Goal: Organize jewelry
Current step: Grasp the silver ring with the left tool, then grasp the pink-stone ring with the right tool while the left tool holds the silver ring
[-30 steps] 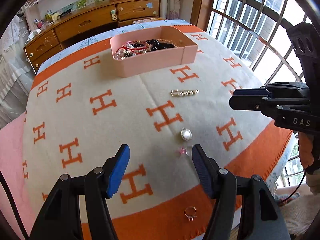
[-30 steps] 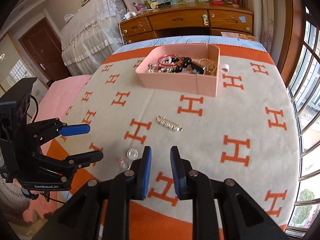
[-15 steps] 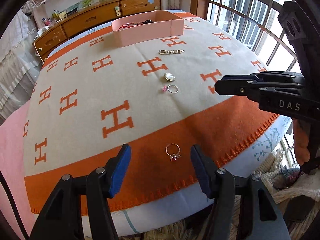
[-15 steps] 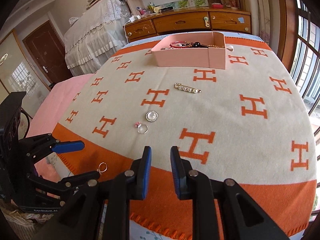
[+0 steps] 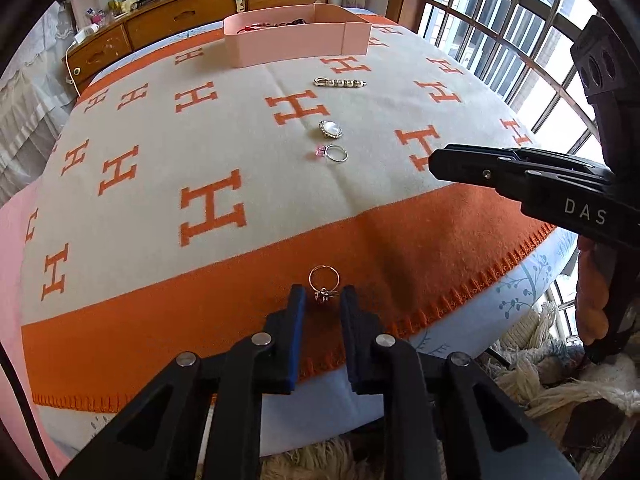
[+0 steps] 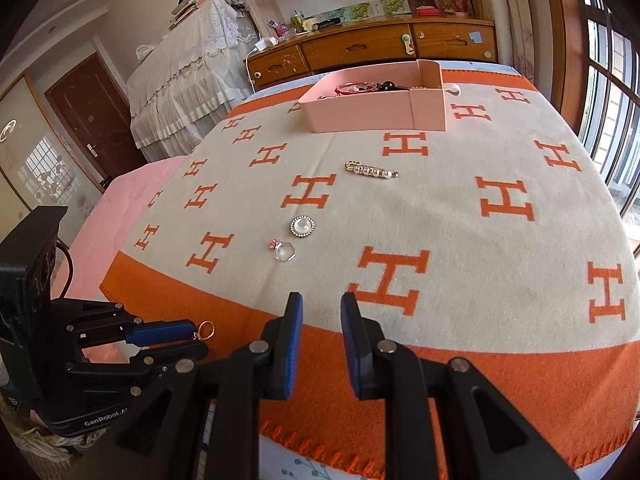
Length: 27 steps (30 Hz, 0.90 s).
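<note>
1. The blanket (image 5: 240,128) under your tools is soft, felted wool, cream with blocky orange H shapes and a wide orange band with a stitched edge across the lower half of the left wrist view.
2. The pink tray (image 5: 296,42), rigid with smooth straight walls, sits at the top centre with beads heaped inside.
3. Your right gripper (image 6: 321,304) hangs over the orange band with its blue pads a narrow gap apart and nothing between them.
4. Your left gripper (image 5: 322,294) is closing; the gold ring (image 5: 324,282), a thin hoop with a small clustered setting, lies between its tips, hoop pointing up-frame.
5. Above it, mid-frame, lie a pearl bar pin (image 5: 339,82), a round pearl brooch (image 5: 330,129) and a silver ring (image 5: 334,153) with a pink stone.
</note>
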Motion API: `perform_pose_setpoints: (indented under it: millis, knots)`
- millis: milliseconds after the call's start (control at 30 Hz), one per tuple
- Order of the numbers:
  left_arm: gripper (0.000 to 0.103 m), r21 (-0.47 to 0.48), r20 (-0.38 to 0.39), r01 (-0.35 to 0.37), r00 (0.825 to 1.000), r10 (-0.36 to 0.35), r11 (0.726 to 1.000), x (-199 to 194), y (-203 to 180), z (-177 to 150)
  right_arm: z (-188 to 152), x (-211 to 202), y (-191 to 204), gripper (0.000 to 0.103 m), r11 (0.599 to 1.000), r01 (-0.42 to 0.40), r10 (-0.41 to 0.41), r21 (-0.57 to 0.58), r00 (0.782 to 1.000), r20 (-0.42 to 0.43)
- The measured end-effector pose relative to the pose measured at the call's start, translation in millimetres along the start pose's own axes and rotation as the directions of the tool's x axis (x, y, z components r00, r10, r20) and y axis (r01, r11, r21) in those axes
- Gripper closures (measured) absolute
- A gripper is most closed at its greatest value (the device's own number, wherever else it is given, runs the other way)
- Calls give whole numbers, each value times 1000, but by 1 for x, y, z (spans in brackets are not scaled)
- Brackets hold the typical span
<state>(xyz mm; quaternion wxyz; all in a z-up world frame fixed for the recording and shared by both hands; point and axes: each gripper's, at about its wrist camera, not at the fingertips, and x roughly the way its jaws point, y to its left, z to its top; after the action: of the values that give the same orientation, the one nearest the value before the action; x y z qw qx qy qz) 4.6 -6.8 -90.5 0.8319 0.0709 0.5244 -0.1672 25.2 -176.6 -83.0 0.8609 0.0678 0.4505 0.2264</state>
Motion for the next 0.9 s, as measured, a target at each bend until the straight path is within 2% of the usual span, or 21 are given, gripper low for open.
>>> perform_pose_setpoints:
  millis: [167, 500, 767, 900]
  knots:
    - [97, -15, 9, -7, 1000, 7, 1000, 2, 4, 2, -1, 4, -1, 83, 1000, -6, 6, 4, 1000, -8]
    - [97, -153, 65, -56, 996, 67, 987, 6, 43, 12, 5, 25, 13, 83, 998, -55, 53, -34, 997, -59]
    - [97, -185, 101, -22, 994, 41, 982, 9, 61, 13, 17, 49, 35, 83, 991, -127, 121, -51, 987, -106]
    - [97, -196, 116, -2, 993, 25, 981, 10, 69, 13, 22, 58, 43, 83, 991, -117, 110, -60, 988, -105]
